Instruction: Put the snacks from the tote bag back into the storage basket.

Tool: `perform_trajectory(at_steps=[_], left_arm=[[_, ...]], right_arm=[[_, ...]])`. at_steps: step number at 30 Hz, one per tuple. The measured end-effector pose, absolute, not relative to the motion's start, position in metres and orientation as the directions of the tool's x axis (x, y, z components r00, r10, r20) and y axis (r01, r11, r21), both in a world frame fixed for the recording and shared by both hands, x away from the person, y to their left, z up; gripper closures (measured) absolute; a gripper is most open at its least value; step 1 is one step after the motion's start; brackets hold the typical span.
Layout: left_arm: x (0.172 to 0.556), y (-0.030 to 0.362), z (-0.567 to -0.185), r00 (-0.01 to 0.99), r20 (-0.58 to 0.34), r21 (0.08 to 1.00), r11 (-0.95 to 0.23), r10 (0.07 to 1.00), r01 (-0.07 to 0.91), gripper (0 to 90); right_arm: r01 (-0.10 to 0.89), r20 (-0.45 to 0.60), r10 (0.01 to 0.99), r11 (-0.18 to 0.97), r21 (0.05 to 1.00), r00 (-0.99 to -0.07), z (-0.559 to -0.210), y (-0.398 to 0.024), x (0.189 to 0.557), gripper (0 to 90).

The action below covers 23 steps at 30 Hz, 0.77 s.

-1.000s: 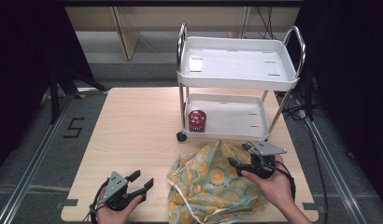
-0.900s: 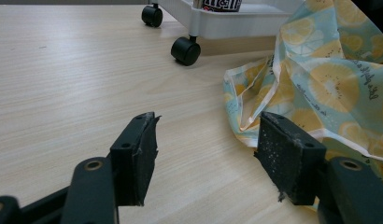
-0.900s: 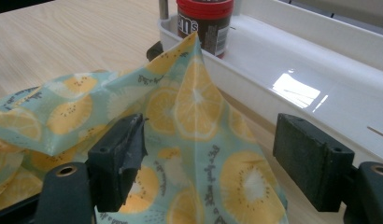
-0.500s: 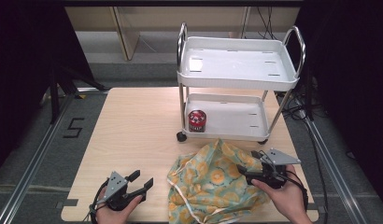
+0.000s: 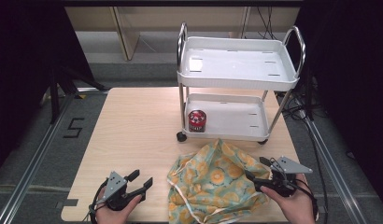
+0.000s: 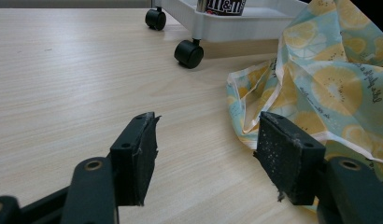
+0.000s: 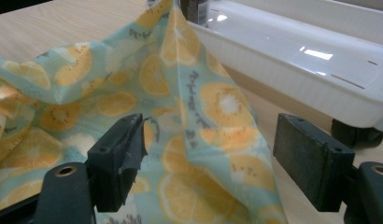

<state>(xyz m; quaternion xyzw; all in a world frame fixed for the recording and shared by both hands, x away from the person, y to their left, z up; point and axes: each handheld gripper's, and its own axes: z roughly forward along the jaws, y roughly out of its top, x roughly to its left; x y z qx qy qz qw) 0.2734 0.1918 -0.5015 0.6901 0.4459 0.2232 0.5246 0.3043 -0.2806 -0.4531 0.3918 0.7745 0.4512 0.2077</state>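
High view shows the citrus-print cloth bag (image 5: 215, 186) lying crumpled on the wooden surface (image 5: 133, 126), just in front of the white cart (image 5: 236, 70) whose lower shelf holds a red can (image 5: 197, 121). Right gripper (image 5: 256, 171) sits at the bag's right edge, jaws spread with nothing pinched. Left gripper (image 5: 140, 179) rests left of the bag, jaws also spread and empty.

High view overhead; tool views low (share cloth bag (image 5: 216, 184)).
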Motion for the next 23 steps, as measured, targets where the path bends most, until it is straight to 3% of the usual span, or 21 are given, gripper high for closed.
perform_trajectory(at_steps=[8, 15, 23], left_arm=[[0.275, 0.192, -0.503, 0.511, -0.16, 0.926, -0.051, 0.844, 0.374, 37.6], [0.273, 0.192, -0.501, 0.509, -0.159, 0.924, -0.053, 0.846, 0.378, 37.6], [0.273, 0.19, -0.5, 0.524, -0.156, 0.927, -0.058, 0.837, 0.37, 37.5]], right_arm=[[0.4, 0.037, 0.801, 0.258, 0.88, -0.598, -0.46, -0.295, 0.301, 26.0], [0.39, 0.073, 0.841, 0.17, 0.905, -0.536, -0.471, -0.312, 0.298, 26.2], [0.346, 0.039, 0.881, 0.144, 0.927, -0.471, -0.479, -0.331, 0.302, 26.0]])
